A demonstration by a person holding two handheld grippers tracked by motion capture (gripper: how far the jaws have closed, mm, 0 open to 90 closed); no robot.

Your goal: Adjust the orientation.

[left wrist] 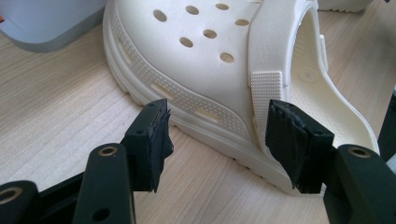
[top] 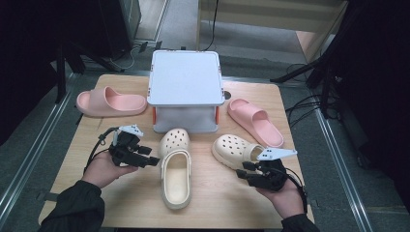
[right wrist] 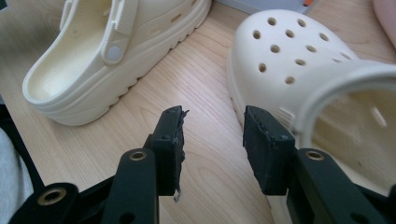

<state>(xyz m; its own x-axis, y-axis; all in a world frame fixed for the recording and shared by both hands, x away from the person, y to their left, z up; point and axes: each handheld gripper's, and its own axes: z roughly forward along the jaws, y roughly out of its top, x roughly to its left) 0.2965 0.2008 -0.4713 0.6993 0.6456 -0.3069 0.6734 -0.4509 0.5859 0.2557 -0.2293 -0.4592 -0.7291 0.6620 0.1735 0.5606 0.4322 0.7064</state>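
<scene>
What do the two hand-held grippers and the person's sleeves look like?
Each hand-held gripper, left and right, is black with two blocky padded jaws, a pale grey three-cornered plate on top and a trailing black cable. The sleeves are dark.

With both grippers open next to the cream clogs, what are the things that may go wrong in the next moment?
1. The left gripper aims at the sloped side of the middle clog. Its open jaws may slip off the smooth curved wall instead of pinching the heel strap.
2. The right gripper sits close to the right clog, with one pad almost at its rim, so closing may push the shoe away.
3. The two clogs lie near each other and near the grey box; a nudge may knock one into the other.
</scene>
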